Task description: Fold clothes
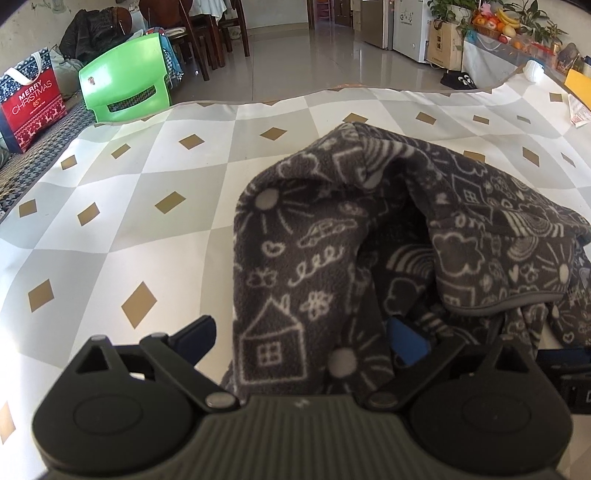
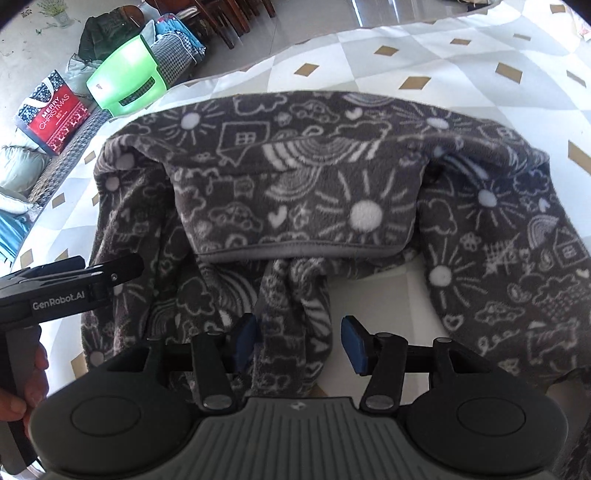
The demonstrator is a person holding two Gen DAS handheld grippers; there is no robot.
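Two grippers straddle the fleece top (image 2: 295, 192): my left gripper (image 1: 303, 332) spread, my right gripper (image 2: 299, 343) half-open around a loose fold; next, pinch.

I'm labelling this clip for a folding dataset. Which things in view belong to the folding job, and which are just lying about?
Part of the job:
- grey doodle-print fleece garment
- left claw, open
- right claw, a fold of fleece between its pads
- diamond-pattern cloth under the garment

Just lying about:
- green plastic chair
- red Christmas bag
- fruit on the side table
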